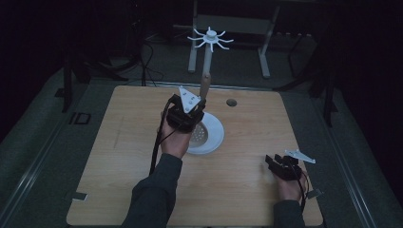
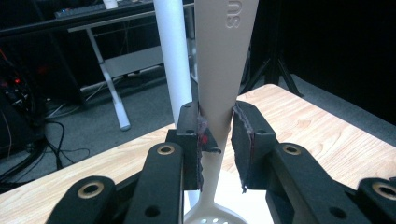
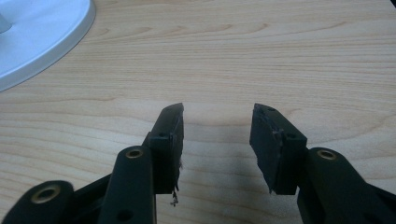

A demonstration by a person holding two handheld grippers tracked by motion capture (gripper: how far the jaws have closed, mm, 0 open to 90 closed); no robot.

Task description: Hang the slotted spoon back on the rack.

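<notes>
A dim room surrounds a light wooden table [image 1: 237,190], with desk legs and cables on the dark floor behind it. Near the table's middle, a beige slotted spoon [image 2: 219,70] stands nearly upright – its perforated bowl low over a round white base [image 1: 215,137], its handle rising beside the white pole [image 2: 175,56] that stands on that base. The pole carries a ring of white hooks [image 1: 210,38] at its top, above the spoon's handle end. The left gripper [image 2: 218,135] is clamped on the spoon's handle, both pads pressing its narrow part just above the bowl; in the high view this gripper [image 1: 190,111] sits over the near side of the base, the person's hand and dark sleeve coming up from below. Well apart, towards the table's right near corner, the right gripper [image 1: 275,164] rests low on the wood. Its jaws [image 3: 217,140] stand apart with bare table between them – the base's rim [image 3: 60,42] shows off to their upper left.
</notes>
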